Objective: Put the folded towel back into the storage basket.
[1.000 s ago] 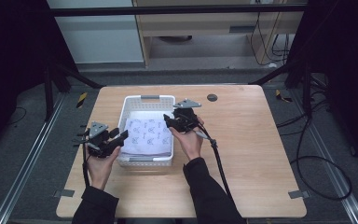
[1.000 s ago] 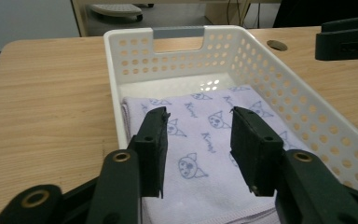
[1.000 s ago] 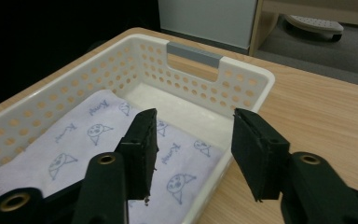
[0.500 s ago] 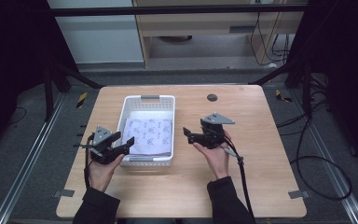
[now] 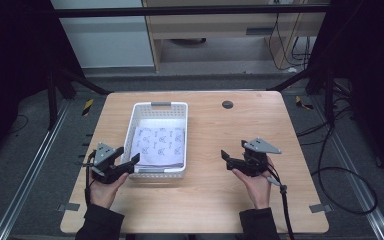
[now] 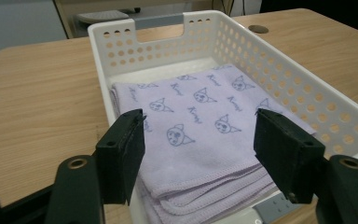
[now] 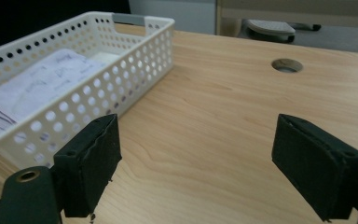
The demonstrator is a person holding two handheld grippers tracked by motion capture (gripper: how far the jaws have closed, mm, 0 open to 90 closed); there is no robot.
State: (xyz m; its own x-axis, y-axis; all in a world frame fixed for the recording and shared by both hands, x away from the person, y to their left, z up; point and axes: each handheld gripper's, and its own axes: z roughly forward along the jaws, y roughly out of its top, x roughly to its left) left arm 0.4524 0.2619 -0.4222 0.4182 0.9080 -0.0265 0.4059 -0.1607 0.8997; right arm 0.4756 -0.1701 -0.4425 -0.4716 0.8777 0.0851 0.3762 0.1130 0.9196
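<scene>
Both sets of jaws have just been opened, nothing is held between them, and the right gripper has been drawn away from the basket, so the folded towel appears delivered. The towel lies ahead of the left gripper, inside the basket's near rim. Bare table lies around the right gripper, well clear of the table's edges.
</scene>
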